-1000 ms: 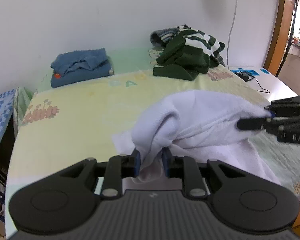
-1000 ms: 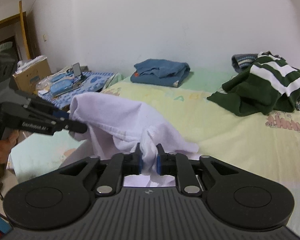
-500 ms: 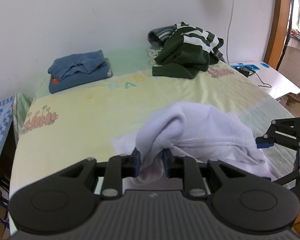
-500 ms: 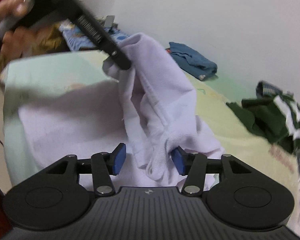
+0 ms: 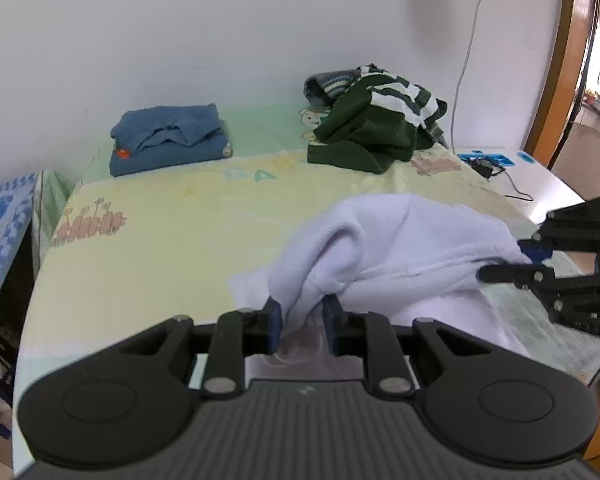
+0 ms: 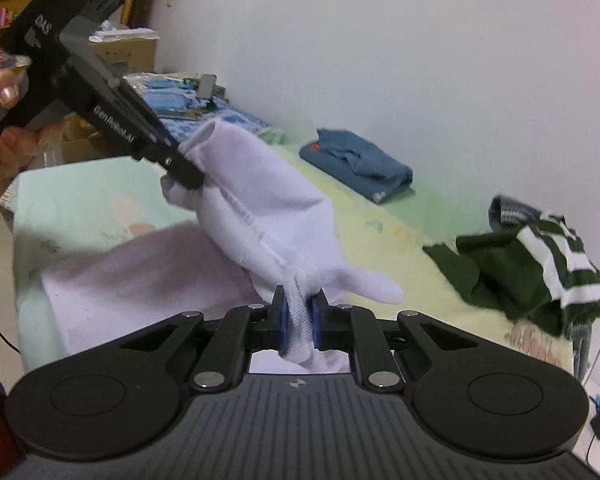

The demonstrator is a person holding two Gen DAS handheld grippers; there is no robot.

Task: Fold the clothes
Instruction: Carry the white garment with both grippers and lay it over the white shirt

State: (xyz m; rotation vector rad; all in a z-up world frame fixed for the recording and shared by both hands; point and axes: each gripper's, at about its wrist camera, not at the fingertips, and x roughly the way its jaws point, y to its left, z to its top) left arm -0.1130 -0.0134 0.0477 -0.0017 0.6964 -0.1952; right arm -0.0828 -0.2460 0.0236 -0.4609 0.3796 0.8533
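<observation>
A white garment (image 5: 400, 248) is held up off the yellow bed sheet (image 5: 172, 232) between both grippers. My left gripper (image 5: 300, 326) is shut on a bunched fold of it at the near edge. In the right wrist view the garment (image 6: 260, 216) stretches from my right gripper (image 6: 300, 320), shut on a thick hem, up to the left gripper (image 6: 182, 168), which a hand (image 6: 0, 92) holds. The right gripper (image 5: 508, 262) also shows at the right of the left wrist view, pinching the cloth's far corner. The rest of the garment lies spread on the bed.
A folded blue garment (image 5: 168, 140) and a rumpled green striped sweater (image 5: 376, 128) lie at the back of the bed by the wall. A charger with cable (image 5: 488, 166) sits on a white table at the right. A cluttered side table with a phone (image 6: 208, 86) stands beyond the bed.
The right gripper, open half a second ago, has shut again on the garment's hem. The left gripper has kept its hold, and the cloth is now raised and stretched between the two.
</observation>
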